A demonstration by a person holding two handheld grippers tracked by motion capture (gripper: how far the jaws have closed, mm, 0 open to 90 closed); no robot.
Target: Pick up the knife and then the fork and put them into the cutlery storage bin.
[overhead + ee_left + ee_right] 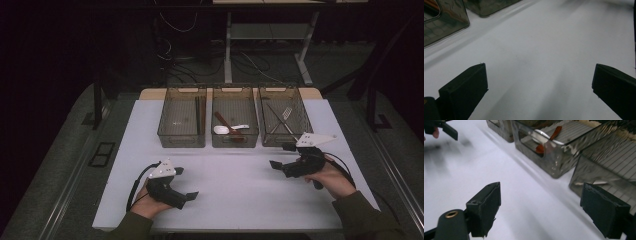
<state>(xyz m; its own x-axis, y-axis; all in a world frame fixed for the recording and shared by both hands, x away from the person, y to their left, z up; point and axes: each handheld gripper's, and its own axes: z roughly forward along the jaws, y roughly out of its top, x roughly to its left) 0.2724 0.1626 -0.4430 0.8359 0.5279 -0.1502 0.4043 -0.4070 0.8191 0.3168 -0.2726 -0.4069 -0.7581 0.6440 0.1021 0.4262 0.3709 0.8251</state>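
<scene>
— Jaws on both sides stand wide apart with nothing between them: the left gripper (187, 184) rests low over the table (235, 185), and the right gripper (281, 156) sits just short of the three bins.

— What is nearest the right one?

— The right bin (283, 120), just beyond and beside its jaws. From the high view a fork (286, 113) and some long dark utensils lie in it. In the right gripper view its ribbed wall (604, 167) shows between the two jaws, closer to the right-hand jaw.

— And the surface?

— White and matte, bare ahead of both pairs of jaws. The room around it is dark: grey floor, cables and the legs of another desk (265, 47) behind the bins.

— Does one view add anything?

— The right gripper view looks through the middle bin (549, 152), up past its jaws, and shows a red-brown spoon (546, 141) lying over a white one (541, 135); the left gripper's jaw tip (447, 131) shows far up to the left. The high view adds the left bin (183, 120) with dark sticks along one side. The left gripper view catches two bin corners (446, 22), far up left of its jaws.
</scene>
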